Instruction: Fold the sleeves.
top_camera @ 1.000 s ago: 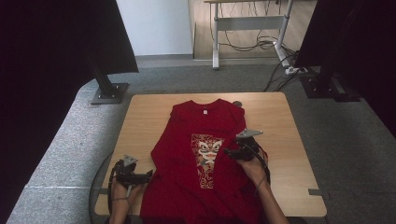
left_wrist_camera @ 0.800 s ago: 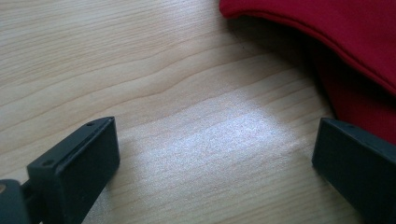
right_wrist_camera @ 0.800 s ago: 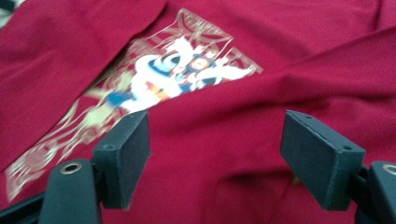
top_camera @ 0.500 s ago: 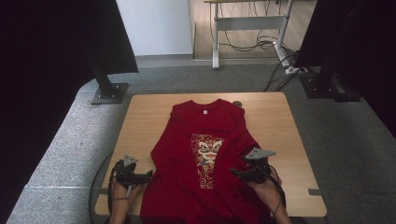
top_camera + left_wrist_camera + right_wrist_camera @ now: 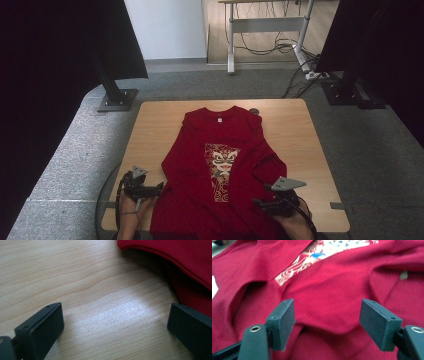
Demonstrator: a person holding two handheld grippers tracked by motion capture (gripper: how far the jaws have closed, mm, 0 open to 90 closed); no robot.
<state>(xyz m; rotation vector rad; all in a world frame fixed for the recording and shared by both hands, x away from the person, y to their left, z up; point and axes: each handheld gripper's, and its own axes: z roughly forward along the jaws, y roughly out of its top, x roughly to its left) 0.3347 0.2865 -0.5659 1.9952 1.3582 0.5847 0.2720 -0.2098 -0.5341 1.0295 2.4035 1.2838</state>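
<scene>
Your right gripper has slid back toward you along the red T-shirt, jaws narrowing but released, gripping nothing. Your left gripper rests released on the wooden table beside the shirt's edge; grey carpet surrounds the table.

Red T-shirt, white-gold print, seemingly

Red printed T-shirt lies front-up, sleeves folded inward, on the table.

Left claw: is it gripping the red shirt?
No. The left claw stands open over bare table, with the red shirt beside it.
</scene>
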